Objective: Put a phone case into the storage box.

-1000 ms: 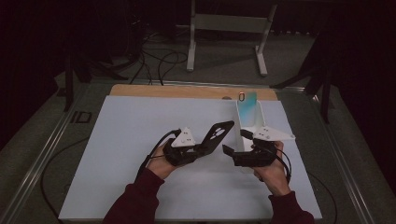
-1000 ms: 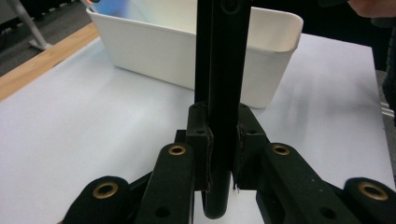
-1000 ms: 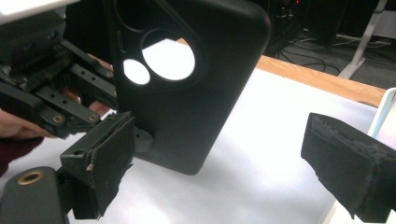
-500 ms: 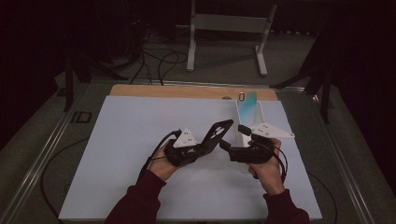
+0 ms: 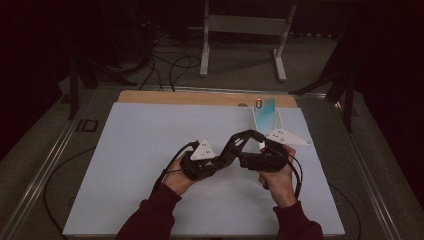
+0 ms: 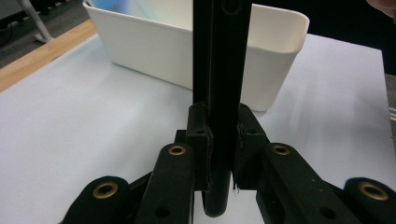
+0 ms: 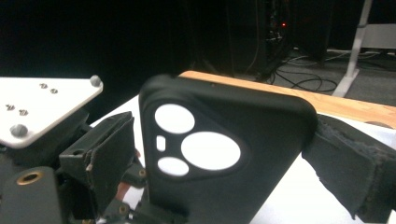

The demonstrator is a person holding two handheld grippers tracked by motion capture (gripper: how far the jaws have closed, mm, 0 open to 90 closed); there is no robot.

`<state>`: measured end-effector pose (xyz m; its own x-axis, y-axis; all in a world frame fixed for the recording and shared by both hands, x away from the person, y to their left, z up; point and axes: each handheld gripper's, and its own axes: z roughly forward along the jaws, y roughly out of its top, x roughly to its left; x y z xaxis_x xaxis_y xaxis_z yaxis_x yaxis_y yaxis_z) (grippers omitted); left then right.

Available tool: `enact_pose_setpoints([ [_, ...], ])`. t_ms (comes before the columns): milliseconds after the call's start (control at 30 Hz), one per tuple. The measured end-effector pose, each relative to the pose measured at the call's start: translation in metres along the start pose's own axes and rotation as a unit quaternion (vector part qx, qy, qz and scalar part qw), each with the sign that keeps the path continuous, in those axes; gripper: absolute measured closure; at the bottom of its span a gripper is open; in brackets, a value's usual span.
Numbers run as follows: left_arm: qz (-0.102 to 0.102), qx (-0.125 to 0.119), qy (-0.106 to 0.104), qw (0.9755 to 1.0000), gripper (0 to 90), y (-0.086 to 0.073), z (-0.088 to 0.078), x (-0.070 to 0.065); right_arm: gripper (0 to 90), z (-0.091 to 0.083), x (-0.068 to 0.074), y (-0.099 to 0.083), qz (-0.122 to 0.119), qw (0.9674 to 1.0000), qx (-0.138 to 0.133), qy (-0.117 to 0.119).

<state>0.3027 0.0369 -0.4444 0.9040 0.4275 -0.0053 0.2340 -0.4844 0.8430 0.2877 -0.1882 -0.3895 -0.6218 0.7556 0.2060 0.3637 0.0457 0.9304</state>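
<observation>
While my left gripper's pads pinched the black soft-plastic phone case by its thin edge, I kept the jaws narrow — nearly closed, with only the case wall between them. In the left gripper view the case ran straight up from the clamp, edge-on, which I judged gave me a firm hold on one end while leaving the other end free.

My right gripper met it from the opposite side. In the right gripper view the case stood between its two padded fingers, camera cut-outs facing the lens; the near pad lay against or just beside the case and the far pad appeared to touch its edge, though I could not tell whether they were truly squeezing or only bracketing it. I read this as a hand-over or a joint steadying — two holds so the floppy case would not twist.

The case hung above the pale blue table mat, between both hands, near the mat's right half. Just beyond it sat the white rectangular plastic bin, open-topped, with a light blue-green item in it; keeping the case close to that bin seemed sensible if it was headed there. The wooden strip edged the mat's far side.
</observation>
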Motion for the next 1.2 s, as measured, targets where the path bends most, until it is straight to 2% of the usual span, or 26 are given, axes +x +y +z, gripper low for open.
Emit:
enact_pose_setpoints([
  [233, -0.005, -0.006, -0.015, 0.9999, 80.6, 0.0010, 0.0044, -0.0050, 10.9, 0.0025, 0.0023, 0.0000, 0.006, 0.9998, -0.012, -0.012],
  [367, -0.007, -0.013, -0.021, 0.9997, 80.7, 0.0023, 0.0056, -0.0069, 10.9, 0.0027, 0.0014, -0.0014, 0.019, 0.9993, -0.023, -0.021],
  [500, -0.011, -0.015, -0.029, 0.9994, 80.7, 0.0023, 0.0067, -0.0066, 11.3, 0.0021, 0.0004, -0.0033, 0.025, 0.9990, -0.032, -0.021],
  [767, -0.014, -0.025, -0.027, 0.9992, 80.8, 0.0017, 0.0054, -0.0059, 11.0, 0.0015, -0.0004, -0.0049, 0.033, 0.9985, -0.038, -0.022],
  [1100, -0.018, -0.035, -0.025, 0.9989, 81.0, 0.0020, 0.0055, -0.0056, 10.6, 0.0032, -0.0031, -0.0076, 0.059, 0.9971, -0.045, -0.016],
  [1200, -0.016, -0.031, -0.026, 0.9990, 81.0, 0.0017, 0.0065, -0.0055, 11.1, 0.0038, -0.0037, -0.0082, 0.063, 0.9970, -0.043, -0.010],
])
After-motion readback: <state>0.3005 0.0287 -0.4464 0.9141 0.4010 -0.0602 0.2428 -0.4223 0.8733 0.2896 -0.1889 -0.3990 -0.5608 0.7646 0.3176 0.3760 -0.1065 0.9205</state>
